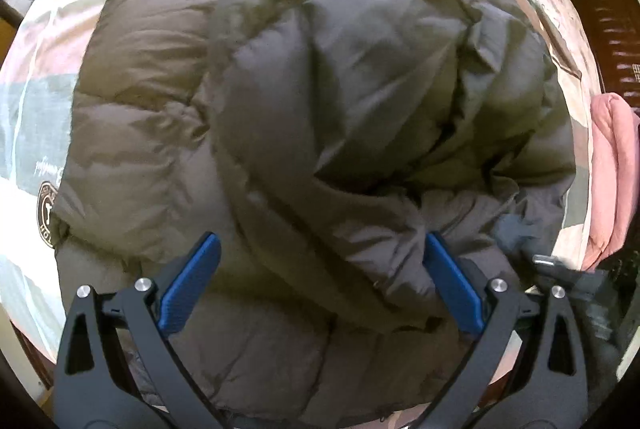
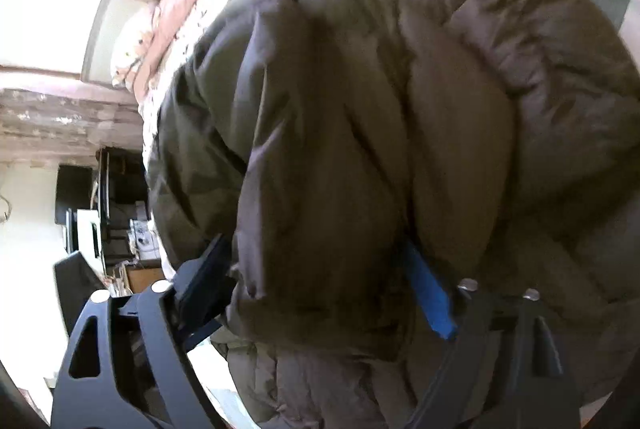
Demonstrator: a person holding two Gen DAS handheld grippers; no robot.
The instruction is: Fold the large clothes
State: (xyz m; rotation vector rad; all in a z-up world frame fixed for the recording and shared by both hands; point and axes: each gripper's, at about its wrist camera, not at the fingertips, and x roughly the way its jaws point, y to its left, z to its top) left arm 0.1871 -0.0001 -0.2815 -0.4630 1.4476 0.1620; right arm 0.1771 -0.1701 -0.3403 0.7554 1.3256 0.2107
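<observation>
The jacket (image 1: 320,109), heaped half-folded on the bed (image 1: 32,109), looks puffy, light and slick, best pinched at a seamed edge; both the left gripper (image 1: 320,261) and right gripper (image 2: 320,269) gape wide around its folds, clamping nothing.

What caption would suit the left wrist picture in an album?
Open left gripper poised over a puffy dark jacket bundled on a patterned bedspread.
</observation>
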